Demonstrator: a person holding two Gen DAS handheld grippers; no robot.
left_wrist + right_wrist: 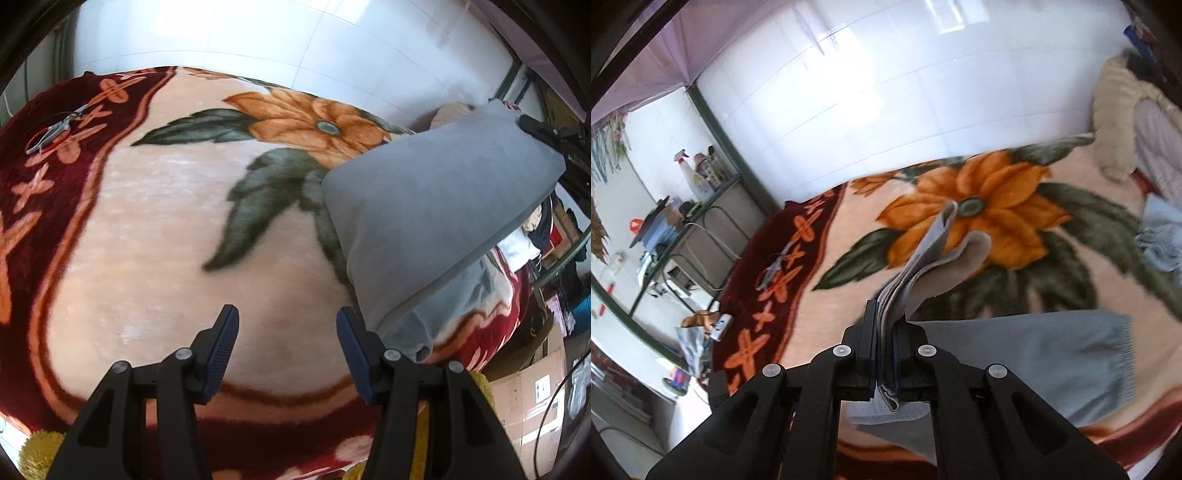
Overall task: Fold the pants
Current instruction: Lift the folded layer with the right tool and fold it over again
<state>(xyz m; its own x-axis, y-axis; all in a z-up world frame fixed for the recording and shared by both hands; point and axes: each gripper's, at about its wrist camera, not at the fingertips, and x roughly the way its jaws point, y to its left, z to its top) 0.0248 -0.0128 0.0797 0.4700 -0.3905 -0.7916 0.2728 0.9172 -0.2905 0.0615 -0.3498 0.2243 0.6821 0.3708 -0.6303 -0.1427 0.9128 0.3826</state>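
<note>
- The left gripper [287, 349] hovers over the blanket [166, 229] with its jaws wide apart and nothing between them.
- The right gripper [884, 334] has its jaws pressed onto several layers of the grey pants [1034, 354]; a bunched strip of cloth rises past the tips and a stitched edge pokes out behind them.
- In the left wrist view the pants [436, 218] hang as a taut grey sheet lifted off the blanket at the right, held at the far upper corner by the right gripper [543, 133]; the lower end droops near the blanket's edge.
- In the right wrist view a leg with a ribbed cuff lies flat on the blanket [849, 258], just right of the gripper.
- The blanket is peach with an orange flower [310, 122], green leaves and a dark red border.
- Scissors [55, 131] lie on the red border, well apart from the pants.
- A cardboard box [532, 402] carries a label too small to read.
- A spray bottle [692, 177] stands on a far shelf; no writing is legible.
</note>
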